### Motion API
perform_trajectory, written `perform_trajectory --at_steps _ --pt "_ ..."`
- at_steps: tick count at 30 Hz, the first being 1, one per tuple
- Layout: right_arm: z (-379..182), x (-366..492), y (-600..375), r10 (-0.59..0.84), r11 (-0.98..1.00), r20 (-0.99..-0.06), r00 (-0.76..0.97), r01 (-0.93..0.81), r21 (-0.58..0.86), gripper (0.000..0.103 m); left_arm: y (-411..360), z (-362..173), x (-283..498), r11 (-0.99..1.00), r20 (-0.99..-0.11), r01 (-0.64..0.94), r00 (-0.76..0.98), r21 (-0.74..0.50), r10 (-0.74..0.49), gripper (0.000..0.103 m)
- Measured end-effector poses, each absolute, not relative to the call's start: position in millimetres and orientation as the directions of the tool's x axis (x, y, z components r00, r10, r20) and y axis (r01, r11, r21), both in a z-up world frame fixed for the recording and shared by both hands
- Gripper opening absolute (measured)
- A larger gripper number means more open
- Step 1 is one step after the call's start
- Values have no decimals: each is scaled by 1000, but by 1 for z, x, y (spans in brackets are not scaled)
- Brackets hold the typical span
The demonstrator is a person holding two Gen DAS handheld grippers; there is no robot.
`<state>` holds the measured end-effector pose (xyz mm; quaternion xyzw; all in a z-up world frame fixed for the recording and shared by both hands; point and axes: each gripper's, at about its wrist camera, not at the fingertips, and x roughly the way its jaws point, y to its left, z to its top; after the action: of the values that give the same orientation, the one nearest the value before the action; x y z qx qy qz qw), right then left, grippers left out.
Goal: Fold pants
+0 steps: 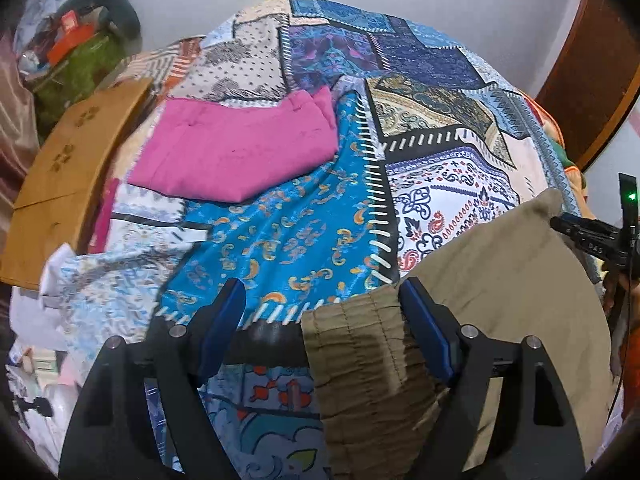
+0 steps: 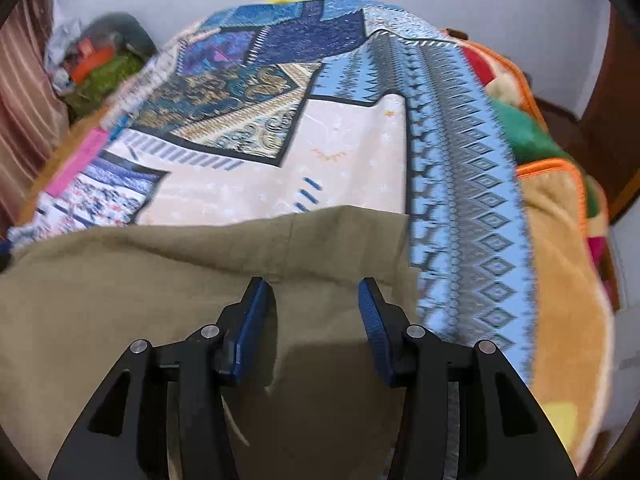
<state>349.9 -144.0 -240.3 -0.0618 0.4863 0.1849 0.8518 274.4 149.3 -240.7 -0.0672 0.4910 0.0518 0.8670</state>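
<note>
Khaki pants (image 1: 500, 292) lie on the patterned bedspread (image 1: 288, 240) at the near right; the gathered waistband (image 1: 360, 360) is at their left end. My left gripper (image 1: 322, 300) is open, its blue-padded fingers straddling the waistband's edge, not closed on it. In the right wrist view the khaki pants (image 2: 160, 280) fill the lower frame. My right gripper (image 2: 316, 300) is open, fingers resting over the cloth near its far edge. The right gripper also shows in the left wrist view at the right rim (image 1: 592, 236).
Folded pink pants (image 1: 236, 152) lie further back on the bedspread. A brown cardboard piece (image 1: 64, 176) sits at the left. Clutter (image 1: 76, 48) is piled at the back left. An orange-trimmed blanket (image 2: 560, 220) lies at the right of the bed.
</note>
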Motion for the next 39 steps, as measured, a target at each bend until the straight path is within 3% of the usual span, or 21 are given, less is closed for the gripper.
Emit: perform_trajectory --at_steps 2,6,14,17,22,29,39 --pt "-234 344 -148 197 937 -862 466 -349 25 42 150 -233 268 986 -855 -156 518 -54 35 81" --pt "-212 327 -167 300 930 -843 446 -332 156 43 147 -215 254 987 -836 -160 540 16 101 81" --pt "-159 275 -123 481 830 -770 418 -500 248 46 109 -179 243 999 -797 -26 604 -29 -7 81" --pt "-160 269 -92 528 792 -757 384 -545 276 52 86 -184 247 998 -806 35 589 -46 -58 81" --pt "-206 261 -60 477 780 -844 247 -562 276 53 60 -222 251 992 -869 102 481 -77 -117 80" --pt "-203 226 -87 448 761 -863 233 -607 231 54 43 -229 222 984 -852 172 521 55 -43 81" --pt "-198 183 -132 435 833 -842 319 -497 242 56 55 -224 176 989 -840 128 542 77 -5 82"
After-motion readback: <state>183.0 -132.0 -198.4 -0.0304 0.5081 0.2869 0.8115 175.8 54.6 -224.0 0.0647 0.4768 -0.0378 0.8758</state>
